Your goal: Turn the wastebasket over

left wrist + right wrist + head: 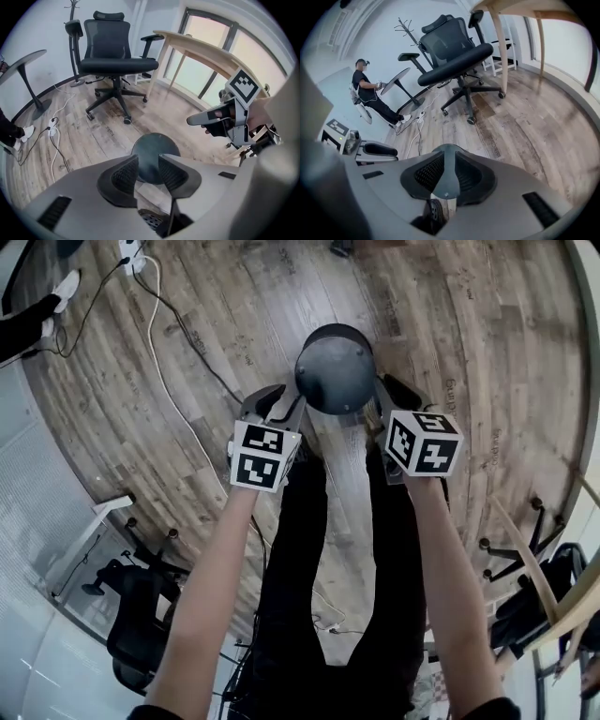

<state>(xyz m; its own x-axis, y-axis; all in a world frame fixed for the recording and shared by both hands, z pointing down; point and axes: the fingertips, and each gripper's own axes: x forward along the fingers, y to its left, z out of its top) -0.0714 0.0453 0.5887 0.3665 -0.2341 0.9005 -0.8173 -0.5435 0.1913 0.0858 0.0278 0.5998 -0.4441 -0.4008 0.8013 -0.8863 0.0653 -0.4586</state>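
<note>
The dark wastebasket (335, 371) hangs above the wooden floor between my two grippers, its round closed end turned up toward the head view. My left gripper (286, 404) holds its left edge and my right gripper (380, 399) holds its right edge. In the left gripper view the jaws (148, 161) close on the thin wall, with the basket's round end (154, 157) beyond them and mesh (152, 218) below. The right gripper (445, 161) pinches a thin dark strip of the wall (446, 178). Each gripper shows in the other's view: the right gripper (208, 119) and the left gripper (370, 150).
A black office chair (115, 51) stands beside a pale wooden desk (211, 51). A white cable and power strip (141, 263) lie on the floor at the far left. A person (370, 91) sits by a round table (396, 75). Another chair (141, 615) stands at my left.
</note>
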